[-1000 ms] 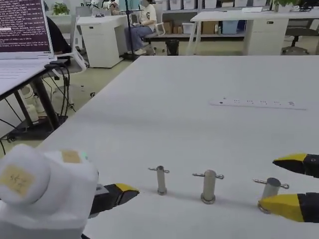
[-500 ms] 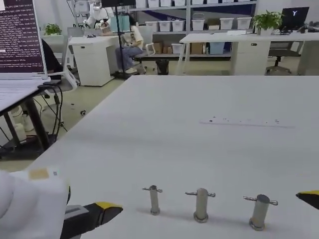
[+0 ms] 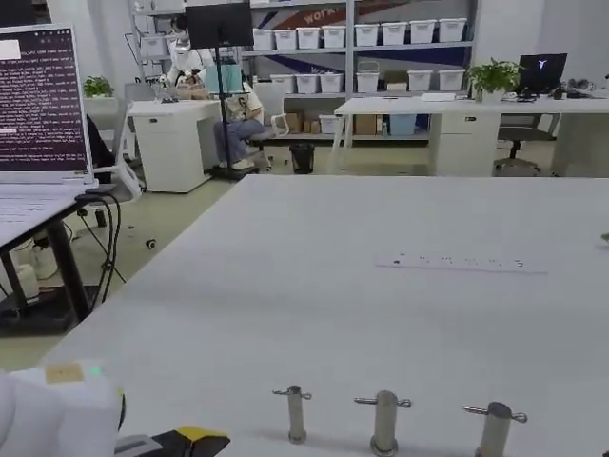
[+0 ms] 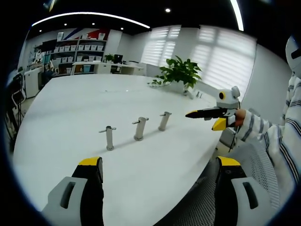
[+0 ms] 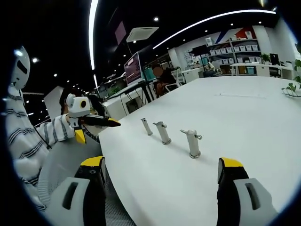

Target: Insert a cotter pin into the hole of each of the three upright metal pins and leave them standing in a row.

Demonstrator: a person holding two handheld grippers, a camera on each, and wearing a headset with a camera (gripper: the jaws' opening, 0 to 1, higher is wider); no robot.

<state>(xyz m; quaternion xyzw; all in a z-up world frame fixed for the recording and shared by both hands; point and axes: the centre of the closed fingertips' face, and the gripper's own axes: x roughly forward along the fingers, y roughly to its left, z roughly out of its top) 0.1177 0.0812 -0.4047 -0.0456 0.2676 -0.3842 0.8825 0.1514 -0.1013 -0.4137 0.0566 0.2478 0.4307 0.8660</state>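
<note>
Three upright metal pins stand in a row near the front edge of the white table point(image 3: 381, 305): the left pin point(image 3: 296, 416), the middle pin point(image 3: 384, 424) and the right pin point(image 3: 495, 430). Each has a cotter pin through its top. The same row shows as pins point(image 4: 139, 129) in the left gripper view and as pins point(image 5: 163, 133) in the right gripper view. My left gripper point(image 4: 159, 165) is open and empty, off the row's left end; one yellow fingertip point(image 3: 202, 439) shows at the bottom left. My right gripper point(image 5: 161, 165) is open and empty, back from the row's right end.
A white power strip point(image 3: 461, 263) lies flat further back on the table. A monitor point(image 3: 43, 105) on a side desk stands to the left, with cables beneath. A potted plant point(image 4: 181, 73) sits at the table's far end. Desks, shelves and a seated person point(image 3: 243, 119) are behind.
My right gripper has drawn back from around the right-hand pin, out to the right. The left gripper has pulled slightly back. The head camera has tilted up, so the row sits lower.
</note>
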